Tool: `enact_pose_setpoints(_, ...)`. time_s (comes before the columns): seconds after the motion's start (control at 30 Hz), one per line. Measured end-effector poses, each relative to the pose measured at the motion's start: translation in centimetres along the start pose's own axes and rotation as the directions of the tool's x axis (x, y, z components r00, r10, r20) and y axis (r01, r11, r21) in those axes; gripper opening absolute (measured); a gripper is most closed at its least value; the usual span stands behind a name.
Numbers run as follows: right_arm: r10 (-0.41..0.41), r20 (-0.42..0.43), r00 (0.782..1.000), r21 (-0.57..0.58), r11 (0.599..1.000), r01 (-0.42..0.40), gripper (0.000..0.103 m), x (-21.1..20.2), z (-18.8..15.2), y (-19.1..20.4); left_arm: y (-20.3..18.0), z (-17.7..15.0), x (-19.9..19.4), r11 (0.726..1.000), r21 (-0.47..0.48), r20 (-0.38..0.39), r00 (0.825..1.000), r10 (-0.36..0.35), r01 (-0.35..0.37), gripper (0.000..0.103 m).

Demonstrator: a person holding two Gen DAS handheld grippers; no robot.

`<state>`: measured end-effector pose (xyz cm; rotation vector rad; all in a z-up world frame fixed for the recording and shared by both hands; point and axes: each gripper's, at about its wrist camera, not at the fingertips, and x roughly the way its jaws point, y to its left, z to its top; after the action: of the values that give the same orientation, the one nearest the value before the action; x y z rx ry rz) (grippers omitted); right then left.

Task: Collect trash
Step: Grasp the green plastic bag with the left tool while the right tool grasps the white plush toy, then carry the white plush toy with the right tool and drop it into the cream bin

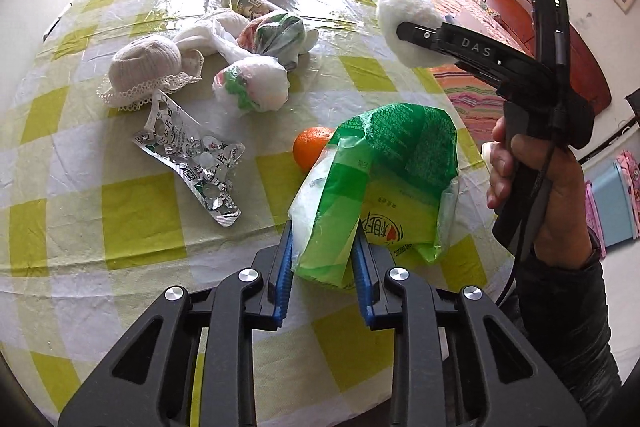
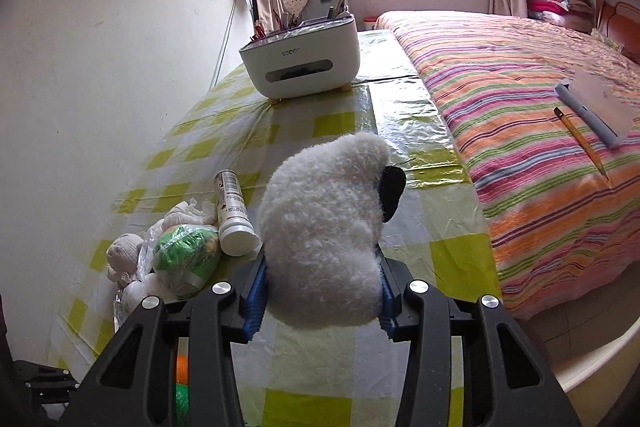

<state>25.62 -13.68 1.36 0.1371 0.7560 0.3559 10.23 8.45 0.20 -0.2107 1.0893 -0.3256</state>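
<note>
The step in hand appears to be bagging: the left gripper [image 1: 322, 259] holds the crumpled green and yellow plastic bag [image 1: 384, 183] by its lower edge, and the right gripper [image 2: 320, 301] carries a fluffy white fleece item with a black patch [image 2: 324, 227] above the desk [image 1: 120, 223], which wears a yellow-and-white checked plastic cover.

To do this step well:
- Keep the left grip firm on the film. Thin plastic slips easily, and only a narrow fold lies between the blue pads.
- Lift the bag so that its mouth falls open. At present the bag is folded over on itself, and no clear opening shows.
- Bring the fleece item over the mouth before any release. In the left wrist view it hangs high and well apart from the bag.
- Avoid the orange fruit [image 1: 312, 147] just behind the bag. It may not be trash.

Jaw state:
- Left: narrow, closed on the bag's edge.
- Right: partly closed, pads pressed against both sides of the fleece item, which bulges above them.

Remaining candidates lie farther off on the desk: a torn silver blister pack [image 1: 192, 159], knotted white plastic bags [image 1: 248, 83], a lace-trimmed knitted hat [image 1: 148, 71] and a small printed cylindrical bottle [image 2: 234, 213].
</note>
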Motion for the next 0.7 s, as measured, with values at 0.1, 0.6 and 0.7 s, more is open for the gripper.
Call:
enact_pose_setpoints(0.1, 0.014, 0.06, 0.998, 0.048, 0.999, -0.017, 0.043, -2.6, -0.2, -0.8, -0.4, 0.0, -0.7, 1.0, 0.002, 0.031, 0.999, -0.018, 0.018, 0.024)
enact_pose_setpoints(0.6, 0.103, 0.242, 0.965, 0.162, 0.976, -0.145, 0.043, -10.4, -3.4, -2.0, -2.3, -0.1, -3.9, 0.993, 0.002, 0.192, 0.975, -0.116, 0.118, 0.018)
enact_pose_setpoints(0.7, 0.109, 0.262, 0.959, 0.186, 0.969, -0.161, 0.043, -11.4, -4.1, -2.6, -2.5, 0.1, -3.7, 0.995, -0.006, 0.196, 0.975, -0.101, 0.104, 0.018)
